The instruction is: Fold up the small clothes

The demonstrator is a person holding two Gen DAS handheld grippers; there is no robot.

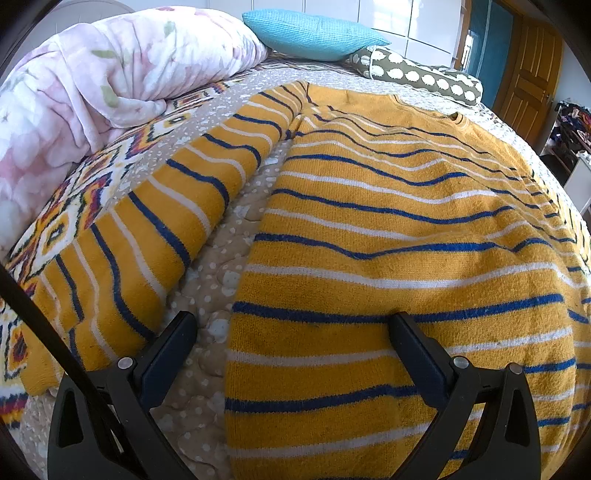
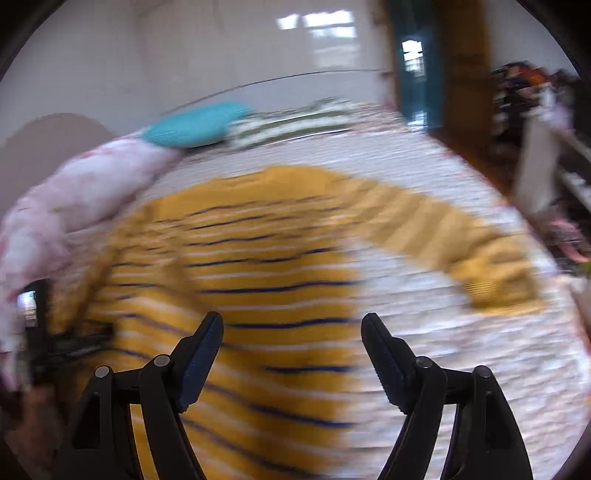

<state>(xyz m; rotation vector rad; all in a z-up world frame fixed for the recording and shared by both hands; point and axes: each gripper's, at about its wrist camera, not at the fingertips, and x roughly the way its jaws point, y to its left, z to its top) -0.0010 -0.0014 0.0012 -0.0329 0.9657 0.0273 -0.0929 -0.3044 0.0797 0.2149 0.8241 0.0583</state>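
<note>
Garment: mustard-yellow knit sweater with blue and white stripes (image 1: 388, 221), spread flat on the pale dotted quilted bedspread (image 1: 221, 266); fills the centre and right of the left wrist frame.
Long axis: hem at the bottom of the frame, neckline toward the upper centre, near the turquoise textured cushion (image 1: 314, 35).
Sleeves: one sleeve (image 1: 147, 229) runs down to the lower left in the left wrist view; the other sleeve (image 2: 461, 254) trails to the right edge of the right wrist view, which is badly blurred.
Left tool (image 1: 291, 325): fingers spread wide, empty, over the sweater's left hem edge, one finger above bedspread, one above knit.
Right tool (image 2: 291, 328): fingers apart, nothing between them, over the body's right edge.
Judgement: the right tool looks nearer the right sleeve, the left nearer the left sleeve; folding not yet begun.
</note>
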